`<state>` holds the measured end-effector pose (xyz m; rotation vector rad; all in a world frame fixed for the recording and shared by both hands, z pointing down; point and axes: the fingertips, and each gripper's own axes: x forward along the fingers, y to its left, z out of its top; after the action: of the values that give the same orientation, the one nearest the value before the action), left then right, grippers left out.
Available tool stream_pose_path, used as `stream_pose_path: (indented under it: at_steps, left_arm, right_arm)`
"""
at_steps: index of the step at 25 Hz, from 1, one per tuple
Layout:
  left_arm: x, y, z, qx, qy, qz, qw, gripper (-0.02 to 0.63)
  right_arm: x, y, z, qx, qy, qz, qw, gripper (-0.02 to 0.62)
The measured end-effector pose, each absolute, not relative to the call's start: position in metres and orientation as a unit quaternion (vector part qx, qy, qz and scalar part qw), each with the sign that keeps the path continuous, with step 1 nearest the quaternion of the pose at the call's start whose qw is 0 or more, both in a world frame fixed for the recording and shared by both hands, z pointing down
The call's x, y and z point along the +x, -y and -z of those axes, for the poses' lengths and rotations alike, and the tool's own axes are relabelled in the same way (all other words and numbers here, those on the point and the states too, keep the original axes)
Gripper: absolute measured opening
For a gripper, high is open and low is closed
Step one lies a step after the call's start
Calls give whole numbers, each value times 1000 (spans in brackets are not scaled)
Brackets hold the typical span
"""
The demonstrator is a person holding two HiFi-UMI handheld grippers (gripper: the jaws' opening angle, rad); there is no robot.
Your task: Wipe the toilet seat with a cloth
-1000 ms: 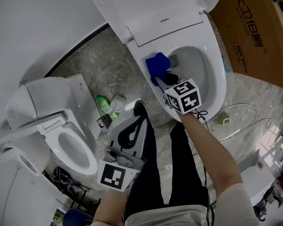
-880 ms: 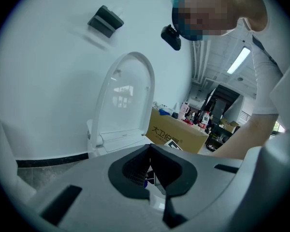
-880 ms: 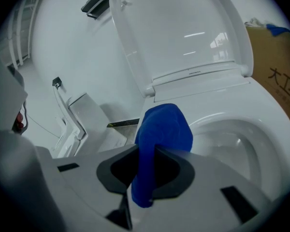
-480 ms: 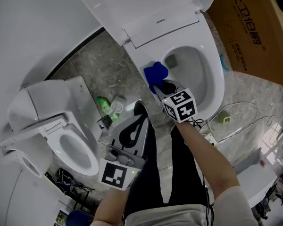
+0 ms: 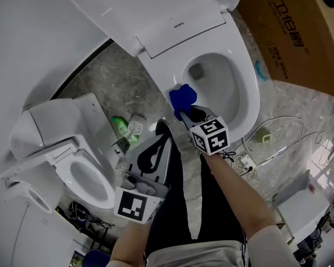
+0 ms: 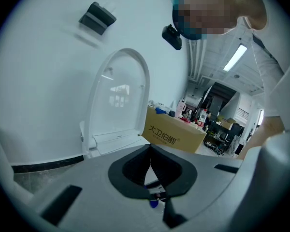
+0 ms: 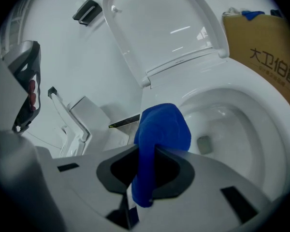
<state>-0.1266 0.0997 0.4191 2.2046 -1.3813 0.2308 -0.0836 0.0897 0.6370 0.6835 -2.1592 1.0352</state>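
Note:
The white toilet has its lid point(image 5: 156, 4) raised, and its seat point(image 5: 253, 88) rings the open bowl. A blue cloth point(image 5: 182, 97) lies on the seat's left near rim, with my right gripper point(image 5: 184, 110) shut on it. In the right gripper view the cloth point(image 7: 162, 129) bulges out from between the jaws of the right gripper point(image 7: 147, 151), above the seat point(image 7: 275, 115). My left gripper point(image 5: 162, 127) hangs over the person's legs, away from the toilet. In its own view the left gripper point(image 6: 150, 154) is shut on nothing and faces the raised lid point(image 6: 117, 98).
A second toilet point(image 5: 72, 160) stands at the left. A green bottle point(image 5: 120, 126) and small items lie on the stone floor between the two. A cardboard box point(image 5: 295, 32) sits right of the bowl, with cables point(image 5: 278, 129) on the floor.
My right gripper has drawn the blue cloth along the seat's left rim toward the front. The left gripper has stayed where it was.

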Motion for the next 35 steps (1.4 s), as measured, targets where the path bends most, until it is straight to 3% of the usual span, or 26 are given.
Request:
stream_pose_path:
  at_steps: [35]
  left_arm:
    - [-63,-95,-420,843,461,-109,255,9]
  right_arm:
    - [3,-157,-642,270,796,-432,328,51]
